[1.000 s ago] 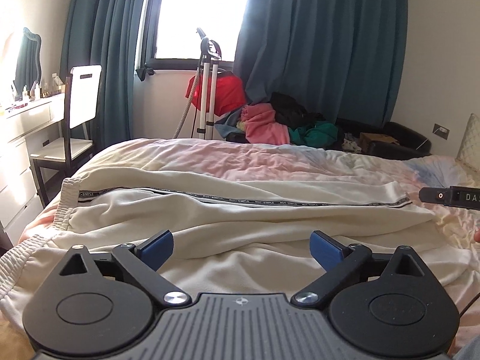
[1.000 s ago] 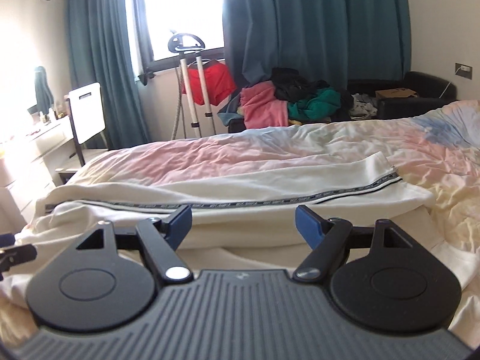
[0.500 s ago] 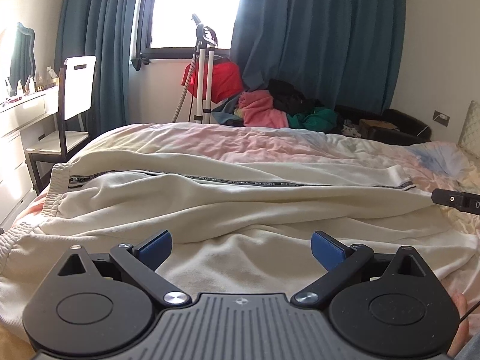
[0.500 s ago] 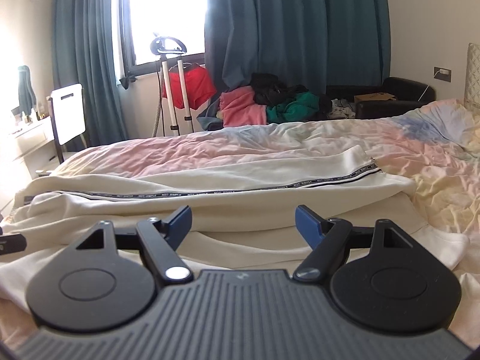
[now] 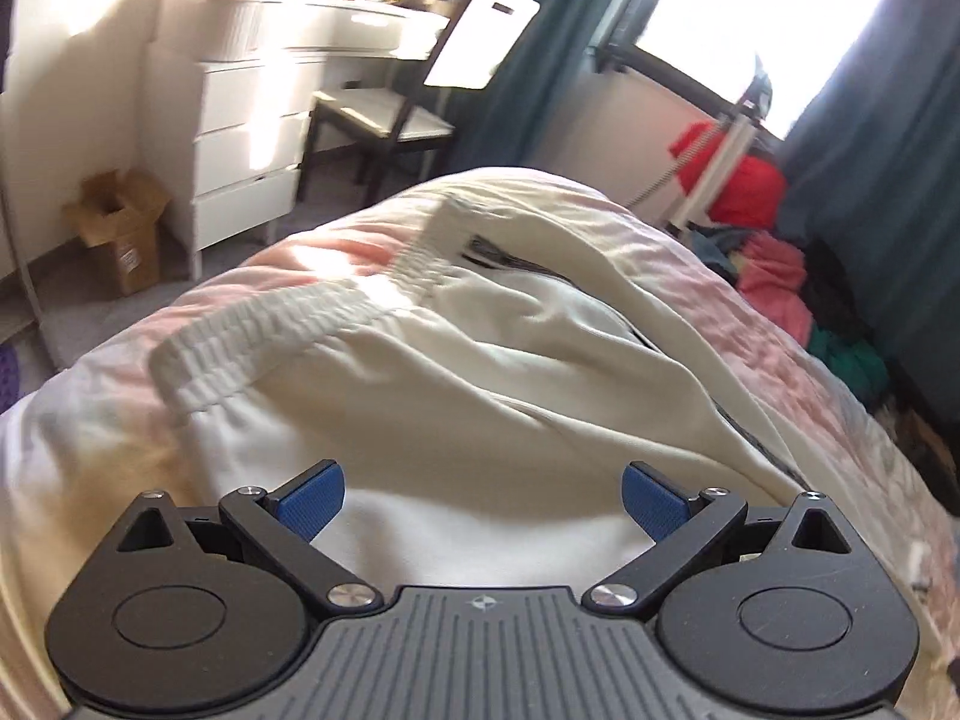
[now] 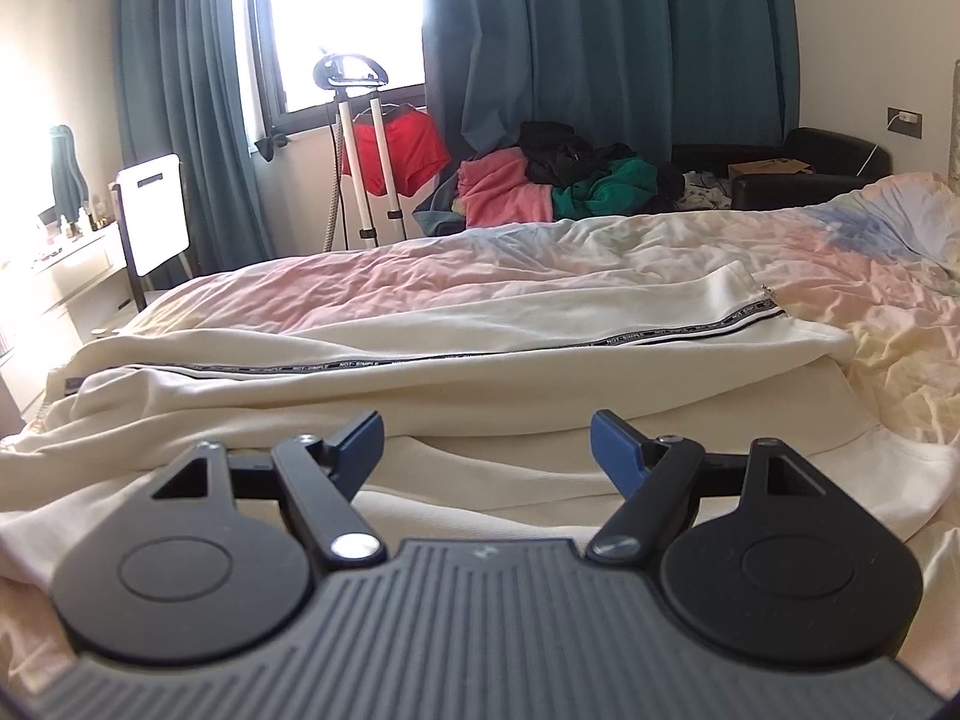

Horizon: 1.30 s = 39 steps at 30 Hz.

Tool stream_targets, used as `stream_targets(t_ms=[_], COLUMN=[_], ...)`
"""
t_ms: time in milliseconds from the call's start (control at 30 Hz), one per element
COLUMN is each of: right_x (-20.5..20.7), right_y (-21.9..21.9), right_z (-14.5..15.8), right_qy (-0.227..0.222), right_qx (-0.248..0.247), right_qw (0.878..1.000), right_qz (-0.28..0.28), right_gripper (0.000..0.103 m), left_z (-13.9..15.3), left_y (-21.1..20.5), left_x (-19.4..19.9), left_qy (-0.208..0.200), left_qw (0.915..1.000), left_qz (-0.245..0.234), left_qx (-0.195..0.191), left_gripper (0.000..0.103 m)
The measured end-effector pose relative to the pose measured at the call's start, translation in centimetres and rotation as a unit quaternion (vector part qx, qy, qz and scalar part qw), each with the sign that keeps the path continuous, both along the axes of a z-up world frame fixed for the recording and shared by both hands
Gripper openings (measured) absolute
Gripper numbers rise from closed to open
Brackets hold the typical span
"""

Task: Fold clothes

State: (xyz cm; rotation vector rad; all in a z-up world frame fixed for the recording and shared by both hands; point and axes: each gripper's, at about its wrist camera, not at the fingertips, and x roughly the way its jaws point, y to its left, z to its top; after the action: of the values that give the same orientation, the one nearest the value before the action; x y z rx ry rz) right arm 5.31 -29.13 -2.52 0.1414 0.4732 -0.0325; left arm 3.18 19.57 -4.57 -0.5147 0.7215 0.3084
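Cream track pants (image 6: 420, 384) with a black printed side stripe lie spread lengthways across the bed. In the left wrist view their elastic waistband (image 5: 270, 330) lies ahead to the left, and the cream cloth (image 5: 480, 396) bunches in folds. My left gripper (image 5: 483, 501) is open and empty, just above the cloth near the waist. My right gripper (image 6: 486, 450) is open and empty, low over the near leg, with the leg hems (image 6: 780, 330) to its right.
The bed (image 6: 420, 282) has a rumpled pink and yellow cover. A white dresser (image 5: 240, 138), a chair (image 5: 414, 114) and a cardboard box (image 5: 120, 228) stand left of the bed. A clothes steamer stand (image 6: 360, 168), a clothes pile (image 6: 570, 180) and teal curtains (image 6: 600, 30) are behind it.
My left gripper has swung left and tilted, so it now faces the waistband end and the dresser. My right gripper has barely moved. Both stay open.
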Motion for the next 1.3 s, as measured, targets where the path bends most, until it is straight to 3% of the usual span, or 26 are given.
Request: stream_targets(t_ms=[233,400,567,667,767,867,933,1033,1167,1300], right_x=[0.0,0.1,0.3,0.6,0.6,0.6,0.7,0.8,0.8,0.6], right_y=[-0.6,-0.7,-0.4,-0.3,-0.4,-0.6,-0.7,-0.8,-1.2,-2.6], right_z=[-0.2,-0.3,-0.5,-0.6,-0.7,-0.8,-0.8,-0.9,-1.1,-1.1], right_qy=[0.011,0.015,0.023,0.032,0.038,0.042,0.046,0.051,0.056,0.049], right_qx=[0.014,0.015,0.012,0.006,0.013,0.017,0.017,0.022,0.039,0.075], right_qw=[1.000,1.000,1.000,0.999,0.999,0.999,0.999,0.998,0.997,0.994], right_qz=[-0.006,-0.009,-0.006,-0.007,-0.009,-0.015,-0.020,-0.023,-0.031,-0.066], right_gripper=[0.078,0.078,0.078,0.078,0.078,0.078,0.078,0.078,0.078,0.078], left_z=[-0.8,-4.3,-5.4,-4.9,-4.1,-3.5,-3.7,-4.8,-6.6,-6.3], left_y=[6.8,9.7,10.7,10.1,9.9,10.4,10.4,10.2,10.1,9.3], left_x=[-1.6,-1.7,-1.3,-1.7,-2.9,-3.8,-3.8,-3.5,-3.3,-3.6], left_qy=[0.064,0.107,0.079,0.043,-0.008,-0.063,-0.058,0.005,0.043,0.046], left_qw=[0.9907,0.9744,0.9710,0.9711,0.9649,0.9530,0.9514,0.9542,0.9419,0.9491], left_qz=[0.110,0.135,0.115,0.073,0.055,0.045,0.052,0.061,0.066,0.076], left_qx=[-0.047,-0.144,-0.194,-0.223,-0.257,-0.293,-0.298,-0.293,-0.326,-0.302], left_gripper=[0.100,0.101,0.102,0.102,0.102,0.102,0.102,0.100,0.096,0.094])
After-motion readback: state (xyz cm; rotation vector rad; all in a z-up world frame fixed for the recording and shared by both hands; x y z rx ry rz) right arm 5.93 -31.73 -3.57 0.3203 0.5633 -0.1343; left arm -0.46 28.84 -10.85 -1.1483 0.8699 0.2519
